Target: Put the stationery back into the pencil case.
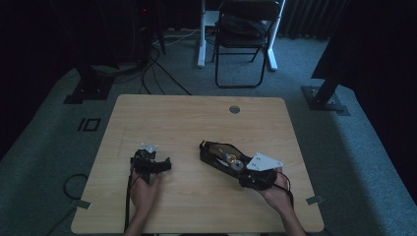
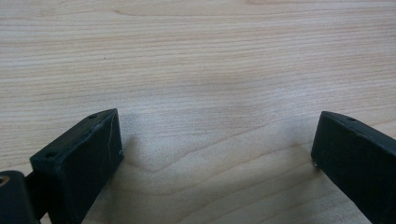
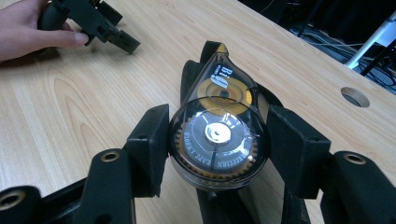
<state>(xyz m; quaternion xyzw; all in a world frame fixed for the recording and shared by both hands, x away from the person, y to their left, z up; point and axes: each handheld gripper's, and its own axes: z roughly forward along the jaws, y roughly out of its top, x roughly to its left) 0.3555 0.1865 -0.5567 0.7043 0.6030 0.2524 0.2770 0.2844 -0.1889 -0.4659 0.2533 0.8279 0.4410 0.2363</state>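
Dim room, wooden table (image 1: 196,123). Right gripper (image 3: 217,149) near right edge, jaws clamped on round body of correction tape dispenser (image 3: 218,135), tip resting on black pouch (image 3: 189,74). Left gripper (image 2: 217,149) toward left edge, jaws wide, nothing between. Risk: smooth curved shell squirts from flat pads if squeeze off-centre; pouch drags along.

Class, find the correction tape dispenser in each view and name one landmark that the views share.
High view: correction tape dispenser right of centre, between the right gripper's jaws.
Left gripper view: the wooden table and that gripper's open jaws.
Right gripper view: centre, pads against both sides.
Shared landmark: the table's round hole.
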